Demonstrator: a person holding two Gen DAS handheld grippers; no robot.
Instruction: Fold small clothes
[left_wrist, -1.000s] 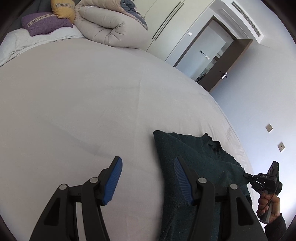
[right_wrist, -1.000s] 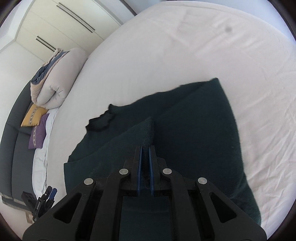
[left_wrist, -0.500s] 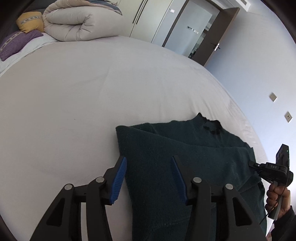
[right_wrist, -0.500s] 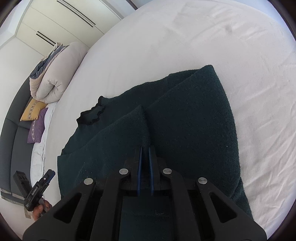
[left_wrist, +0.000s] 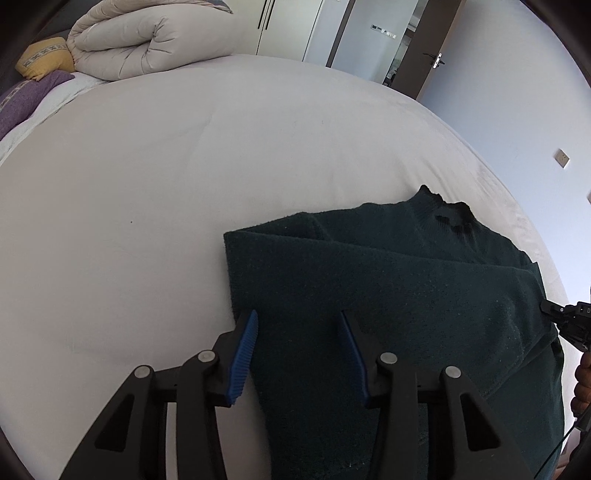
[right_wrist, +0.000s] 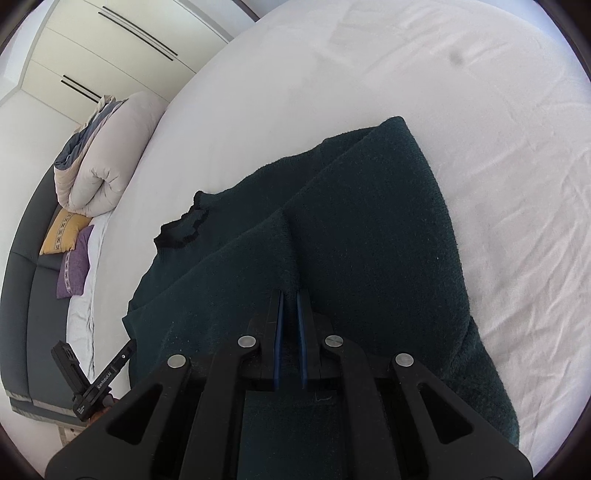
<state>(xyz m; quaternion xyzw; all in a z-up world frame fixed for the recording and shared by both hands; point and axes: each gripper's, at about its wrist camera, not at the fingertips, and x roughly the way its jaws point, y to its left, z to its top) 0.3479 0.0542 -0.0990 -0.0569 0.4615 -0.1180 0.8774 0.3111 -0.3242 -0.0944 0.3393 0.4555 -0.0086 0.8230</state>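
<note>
A dark green sweater (left_wrist: 406, 295) lies partly folded on the white bed (left_wrist: 147, 184), its black-trimmed collar (left_wrist: 447, 218) towards the far side. My left gripper (left_wrist: 297, 315) hovers over the sweater's left folded edge. Its jaws are closing, with fabric lying between the blue pads (left_wrist: 245, 350), which do not press on it. In the right wrist view my right gripper (right_wrist: 289, 292) is shut on a raised fold of the sweater (right_wrist: 369, 221). The right gripper (left_wrist: 554, 314) also shows at the left wrist view's right edge, a hand below it.
A rolled beige duvet (left_wrist: 147, 40) lies at the head of the bed beside a yellow pillow (left_wrist: 44, 61) and a purple pillow (left_wrist: 26, 99). White wardrobes (right_wrist: 110, 48) and an open dark door (left_wrist: 424, 48) stand beyond. The bed's edge curves down on the right.
My left gripper has swung right from the bare sheet onto the sweater's left edge, and its jaws have narrowed. The right gripper keeps its pinch in place.
</note>
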